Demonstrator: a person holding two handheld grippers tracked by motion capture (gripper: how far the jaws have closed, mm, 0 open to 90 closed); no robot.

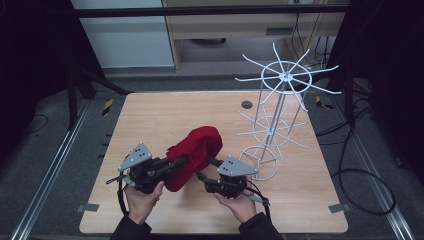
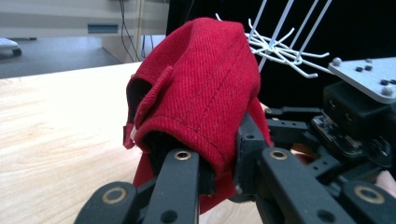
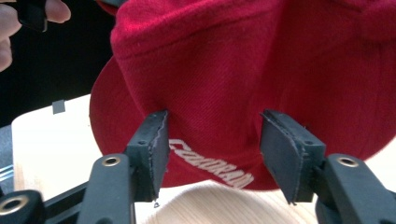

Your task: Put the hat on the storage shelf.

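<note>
Cap: red cap [image 1: 195,152] of twilled woven cloth with rows of stitching, soft domed crown, stiff curved brim; held up off the table between the two hand-held grippers, near the front middle of the table.
Lettering: white embroidered letters run along the brim's edge in the right gripper view, too cut off to read whole.
Left hand-held gripper: left hand-held gripper [image 2: 219,163] has its black jaws drawn close, pinching a fold of the cap's cloth at the lower rim; the fabric bunches over the jaw tips.
Right hand-held gripper: right hand-held gripper [image 3: 212,140] has its jaws standing apart, the flat dark pads on either side of the cap's front where crown meets brim; no pad presses the cloth.
Table: table [image 1: 150,115] of pale wood grain, smooth, with rounded corners.
Rack: white wire rack [image 1: 280,105], thin rods fanning out like spokes from rings on an upright frame, stands on the table's right side, just beside the cap.
</note>
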